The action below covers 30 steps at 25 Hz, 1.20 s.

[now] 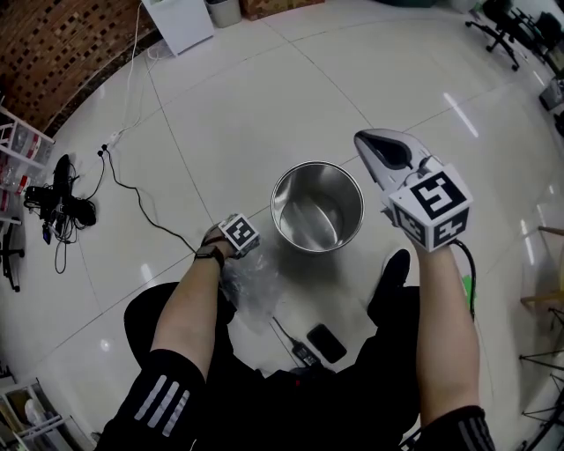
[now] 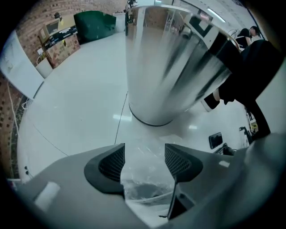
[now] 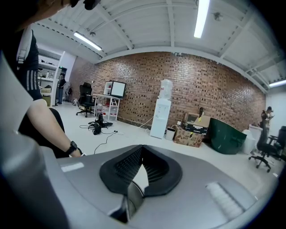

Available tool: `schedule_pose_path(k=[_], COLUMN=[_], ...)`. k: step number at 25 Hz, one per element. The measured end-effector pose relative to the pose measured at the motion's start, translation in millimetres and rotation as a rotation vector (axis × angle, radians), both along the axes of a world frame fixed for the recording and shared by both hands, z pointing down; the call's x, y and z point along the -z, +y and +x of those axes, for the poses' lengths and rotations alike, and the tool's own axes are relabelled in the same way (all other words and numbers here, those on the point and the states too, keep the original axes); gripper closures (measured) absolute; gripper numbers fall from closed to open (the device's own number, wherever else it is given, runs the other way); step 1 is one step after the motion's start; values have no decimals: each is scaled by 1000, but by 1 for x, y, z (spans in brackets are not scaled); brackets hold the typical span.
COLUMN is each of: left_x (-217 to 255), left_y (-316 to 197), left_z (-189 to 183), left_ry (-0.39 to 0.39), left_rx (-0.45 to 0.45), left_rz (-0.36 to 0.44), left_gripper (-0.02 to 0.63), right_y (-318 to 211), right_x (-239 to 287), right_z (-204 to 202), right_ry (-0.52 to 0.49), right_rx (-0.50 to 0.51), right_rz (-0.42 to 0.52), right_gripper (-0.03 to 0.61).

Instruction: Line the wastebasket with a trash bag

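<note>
A shiny steel wastebasket (image 1: 317, 165) stands upright and empty on the white tile floor; the left gripper view shows its wall (image 2: 170, 67) close ahead. A crumpled clear trash bag (image 1: 251, 286) lies on the floor just left of it, by my knee. My left gripper (image 1: 242, 255) points steeply down over the bag. Its jaws stand wide apart, and the bag (image 2: 145, 183) shows between and below the pads without being pinched. My right gripper (image 1: 366, 141) is held up to the right of the basket, shut and empty (image 3: 142, 167).
A black phone (image 1: 327, 342) and a cable lie on the floor near my legs. My black shoe (image 1: 392, 282) is right of the basket. A long cord (image 1: 141, 207) runs across the tiles at left. A white cabinet (image 1: 181, 22) and an office chair (image 1: 507, 26) stand far off.
</note>
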<state>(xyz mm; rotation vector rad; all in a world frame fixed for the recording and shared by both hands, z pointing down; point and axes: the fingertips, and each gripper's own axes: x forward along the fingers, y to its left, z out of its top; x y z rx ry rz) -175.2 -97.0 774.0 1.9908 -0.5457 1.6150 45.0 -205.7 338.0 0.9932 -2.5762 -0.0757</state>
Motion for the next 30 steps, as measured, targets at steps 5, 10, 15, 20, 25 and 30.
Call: schedule_pose_path(k=[5, 10, 15, 20, 25, 30], left_x=[-20, -16, 26, 92, 169, 262], left_y=[18, -15, -59, -96, -124, -139], left_z=[-4, -8, -39, -49, -32, 10], left_ry=[-4, -17, -39, -26, 28, 91], left_rx=[25, 14, 122, 133, 45, -83], left_rz=[-79, 80, 237, 386, 542, 722], left_gripper=[400, 620, 620, 620, 620, 620], right_y=[3, 0, -2, -2, 1, 2], right_x=[2, 6, 6, 4, 6, 6], right_z=[-5, -2, 3, 11, 17, 22], right_ry=[12, 15, 4, 3, -4, 6], right_rx=[12, 6, -10, -26, -43, -57], right_rz=[10, 21, 19, 19, 26, 31], right_gripper=[571, 571, 571, 571, 571, 571])
